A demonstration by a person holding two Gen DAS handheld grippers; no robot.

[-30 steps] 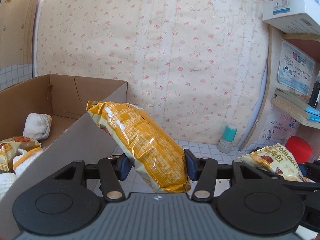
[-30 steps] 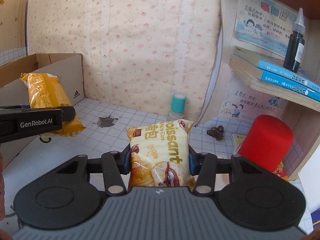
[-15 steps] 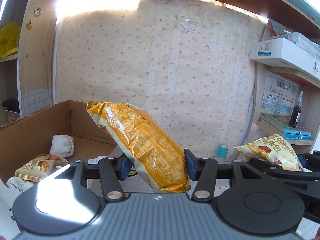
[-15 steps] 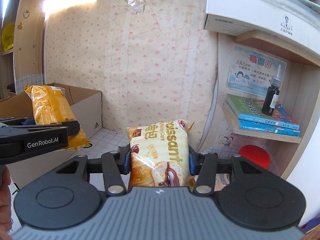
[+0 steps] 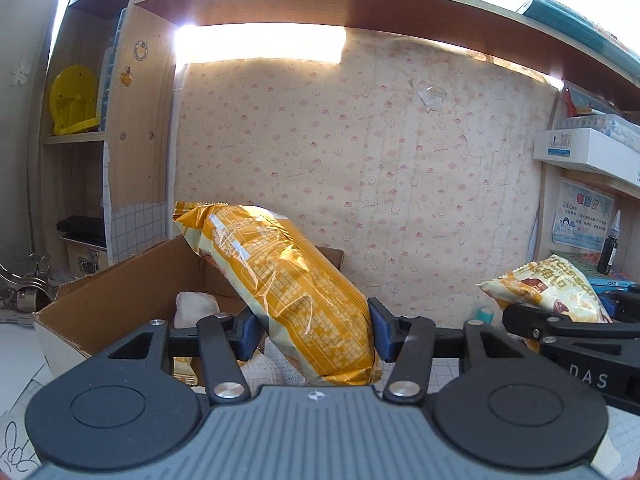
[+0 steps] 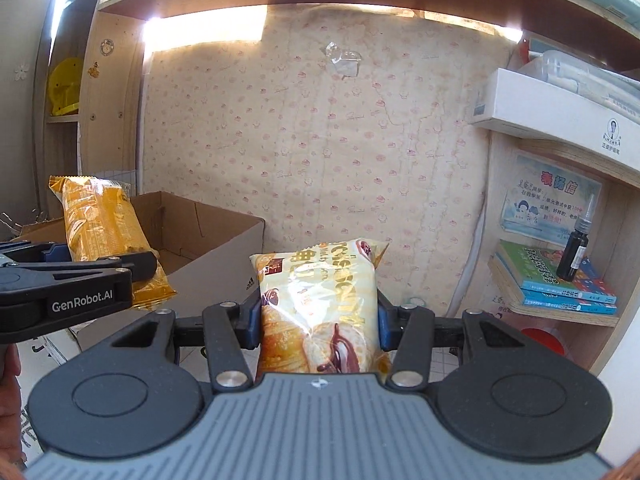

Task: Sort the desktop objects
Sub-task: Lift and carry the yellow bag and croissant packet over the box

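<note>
My left gripper is shut on an orange snack packet, which slants up to the left in front of the open cardboard box. In the right wrist view that same orange packet hangs at the left, above the box. My right gripper is shut on a pale croissant packet, held upright and to the right of the box. The croissant packet shows at the right edge of the left wrist view. Inside the box lie white rolled cloths and another snack packet.
Wooden shelves stand at the right with books, a dark dropper bottle, a white carton and a red cap below. A teal-capped bottle stands by the papered back wall. Left shelves hold a yellow object.
Both grippers have risen and pulled back with their packets. The box now sits lower in view, and its inside shows past the orange packet. The upper shelf board has come into view.
</note>
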